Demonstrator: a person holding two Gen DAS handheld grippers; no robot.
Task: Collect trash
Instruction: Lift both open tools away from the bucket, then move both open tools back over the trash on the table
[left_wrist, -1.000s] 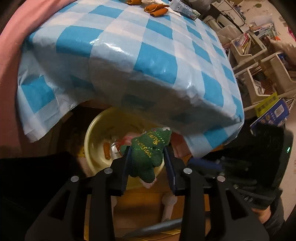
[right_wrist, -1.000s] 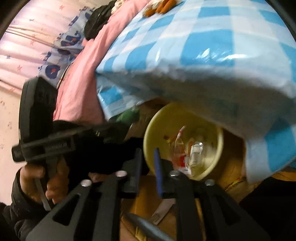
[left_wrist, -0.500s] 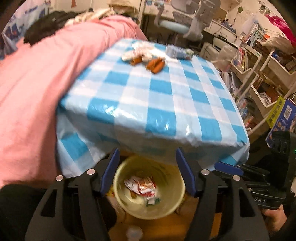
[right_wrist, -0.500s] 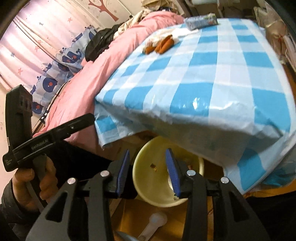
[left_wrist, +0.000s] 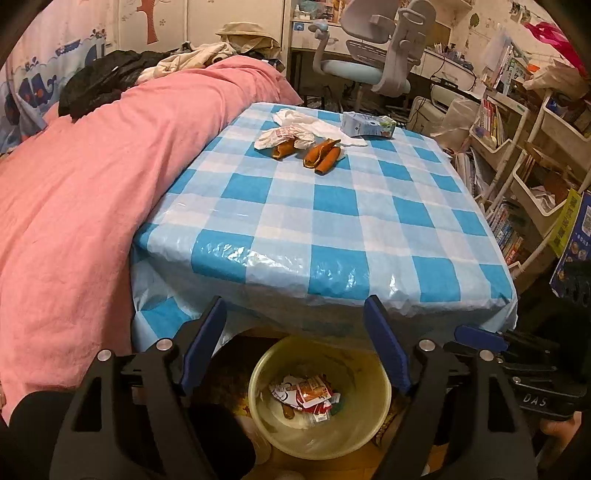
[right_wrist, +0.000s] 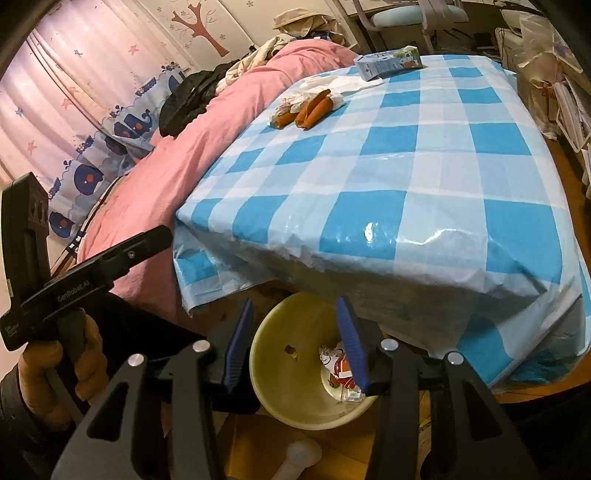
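A yellow trash bin (left_wrist: 376, 413) stands on the floor under the near edge of the blue-checked table (left_wrist: 332, 221), with wrappers (left_wrist: 306, 397) in it; it also shows in the right wrist view (right_wrist: 273, 369). My left gripper (left_wrist: 295, 339) is open and empty above the bin. My right gripper (right_wrist: 295, 343) is open and empty, also above the bin. At the table's far end lie orange peels (left_wrist: 321, 157), a white crumpled wrapper (left_wrist: 280, 134) and a small carton (left_wrist: 365, 125); the peels (right_wrist: 310, 107) and the carton (right_wrist: 388, 62) also show in the right wrist view.
A pink blanket on a bed (left_wrist: 92, 184) borders the table's left side. Shelves with books (left_wrist: 517, 184) stand to the right, a desk chair (left_wrist: 369, 66) behind. A white bottle-like object (right_wrist: 299, 458) lies on the floor near the bin.
My left gripper let go of the green cloth item and opened wide. Both grippers rose and drew back, so the table top came into view. My right gripper opened.
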